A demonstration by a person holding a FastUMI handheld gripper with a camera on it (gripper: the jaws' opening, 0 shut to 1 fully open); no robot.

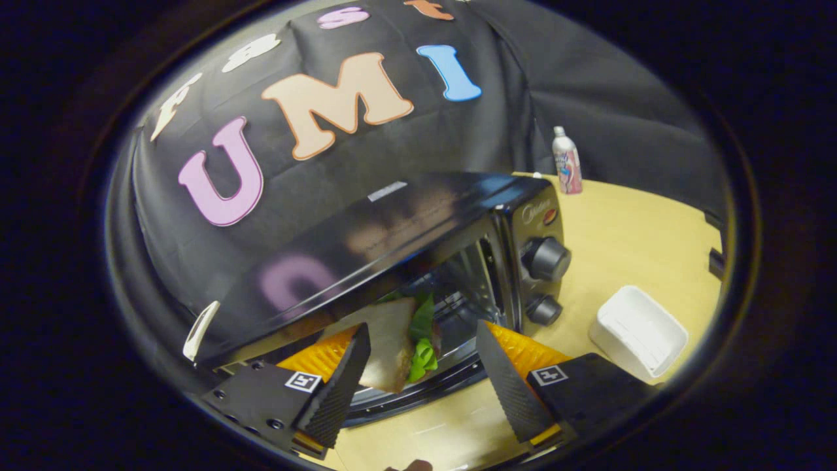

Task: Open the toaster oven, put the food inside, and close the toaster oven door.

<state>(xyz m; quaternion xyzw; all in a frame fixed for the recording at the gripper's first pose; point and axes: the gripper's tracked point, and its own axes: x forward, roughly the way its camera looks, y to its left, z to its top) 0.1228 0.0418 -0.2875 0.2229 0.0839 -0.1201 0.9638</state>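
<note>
two jaws wide apart, released | sandwich touching left jaw only | toaster oven open ahead

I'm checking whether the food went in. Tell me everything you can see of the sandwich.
The sandwich is a pale bread slice with green lettuce showing along its edge, tilted at the open mouth of the toaster oven. It lies between the open fingers of the hand-held gripper, against the left finger; the right finger stands apart from it.
</note>
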